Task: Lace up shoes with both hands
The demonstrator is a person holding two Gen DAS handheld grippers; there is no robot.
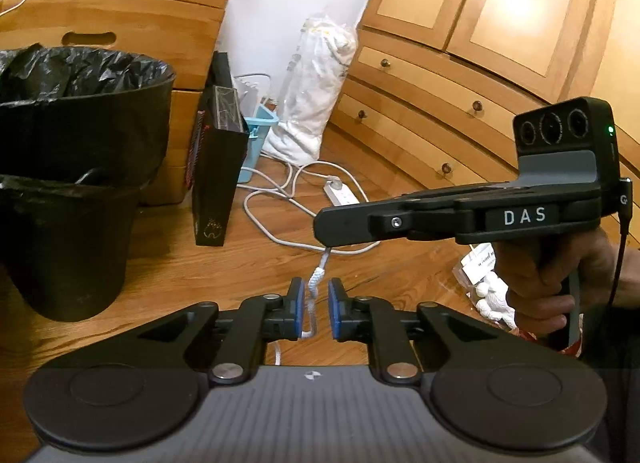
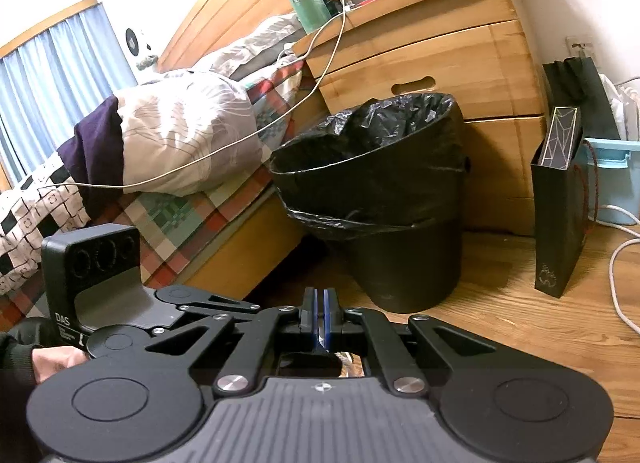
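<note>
Wooden bedroom floor with two black bins fills the left wrist view — the left gripper stands slightly apart around a white shoelace, pads not pressing it, while the right gripper pinches the lace's upper end. Right wrist view: bed, nightstand — right jaws clamped together on the lace.
</note>
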